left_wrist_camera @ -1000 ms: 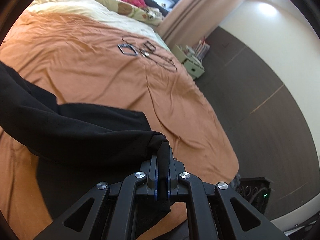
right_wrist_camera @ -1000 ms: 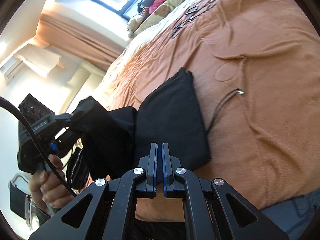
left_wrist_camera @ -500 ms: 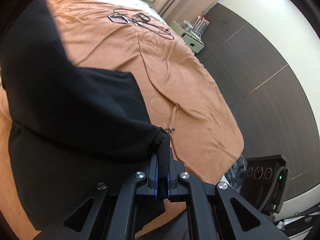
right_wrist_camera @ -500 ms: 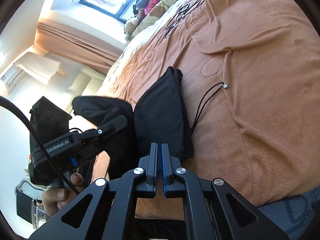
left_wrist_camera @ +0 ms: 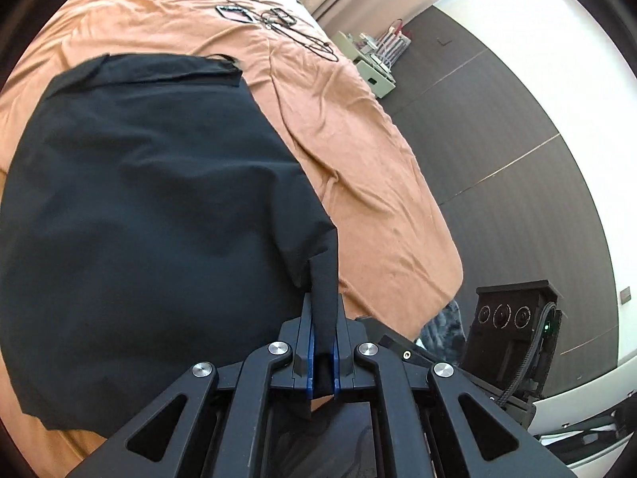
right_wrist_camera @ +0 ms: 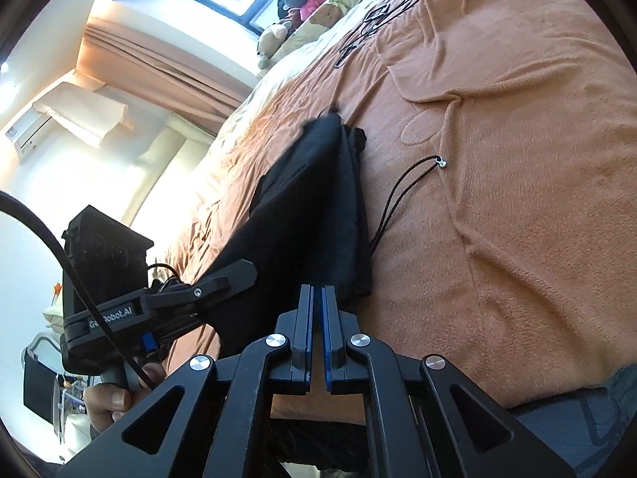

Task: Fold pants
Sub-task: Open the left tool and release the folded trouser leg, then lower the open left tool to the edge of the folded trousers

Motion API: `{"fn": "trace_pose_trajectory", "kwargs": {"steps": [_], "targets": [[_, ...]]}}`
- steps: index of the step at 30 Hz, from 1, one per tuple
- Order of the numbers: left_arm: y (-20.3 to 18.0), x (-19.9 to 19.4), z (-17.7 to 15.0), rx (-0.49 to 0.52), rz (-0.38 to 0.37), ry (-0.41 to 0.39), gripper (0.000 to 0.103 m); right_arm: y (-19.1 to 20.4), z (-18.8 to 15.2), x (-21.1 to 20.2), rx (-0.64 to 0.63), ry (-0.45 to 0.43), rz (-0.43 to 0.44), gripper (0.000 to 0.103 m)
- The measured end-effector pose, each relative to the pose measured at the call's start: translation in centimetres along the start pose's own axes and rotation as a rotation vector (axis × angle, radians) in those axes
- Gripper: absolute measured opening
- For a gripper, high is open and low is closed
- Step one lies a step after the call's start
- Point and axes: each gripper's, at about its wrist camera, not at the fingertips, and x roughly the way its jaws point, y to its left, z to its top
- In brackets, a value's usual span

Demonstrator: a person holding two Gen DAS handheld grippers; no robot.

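The black pants lie folded on the orange bed cover. My left gripper is shut on a near corner of their top layer, low over the bed. In the right wrist view the pants form a dark stack, and the left gripper holds the upper layer at its near left side, with a hand on its grip. My right gripper is shut with nothing in it, just short of the stack's near edge. A black drawstring with a metal tip trails from the pants onto the cover.
Black cables and small frames lie far up the bed. Pillows and soft toys sit at the head under a window. A small white cabinet stands against the dark wall. The bed's edge drops off at right.
My left gripper came down and forward with the fabric. The hanging top layer now lies spread over the lower layer on the bed. The right gripper has stayed in place.
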Motion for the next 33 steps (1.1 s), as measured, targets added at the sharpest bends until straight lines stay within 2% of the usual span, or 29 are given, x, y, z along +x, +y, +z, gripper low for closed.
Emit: {"fn": "trace_pose_trajectory", "kwargs": {"steps": [3,5,7,10,14,22,30,32,33], "targets": [[0.3,0.3,0.2,-0.031,-0.016,0.013,0.01,0.4,-0.1,0.2,-0.012,0.005,0.0,0.001],[0.5,0.3,0.1,-0.042,-0.033,0.026,0.019,0.6,-0.2,0.3,-0.021,0.006,0.0,0.001],[1.0,-0.1,0.0,-0.051,-0.035,0.028,0.04,0.8,-0.2,0.4,-0.025,0.005,-0.008,0.001],[1.5,-1.3,-0.1,-0.066,-0.034,-0.01,0.052,0.9,-0.2,0.6,-0.023,0.0,-0.004,0.001],[2.7,-2.8,0.0,-0.09,-0.017,-0.042,0.053,0.7,-0.2,0.9,-0.005,-0.001,0.005,0.001],[6.4,-6.2,-0.8,-0.102,0.089,-0.109,0.053,0.2,-0.4,0.6,0.021,-0.056,0.069,0.001],[10.7,-8.2,-1.5,-0.171,0.161,-0.159,0.053,1.9,-0.6,2.5,-0.044,-0.008,0.028,0.001],[11.8,-8.9,-1.6,-0.187,0.182,-0.171,0.053,2.3,-0.6,2.9,-0.062,0.003,0.017,0.013],[12.1,-9.1,-1.6,-0.193,0.189,-0.174,0.053,2.6,-0.6,3.0,-0.072,0.004,0.007,0.034]]}}
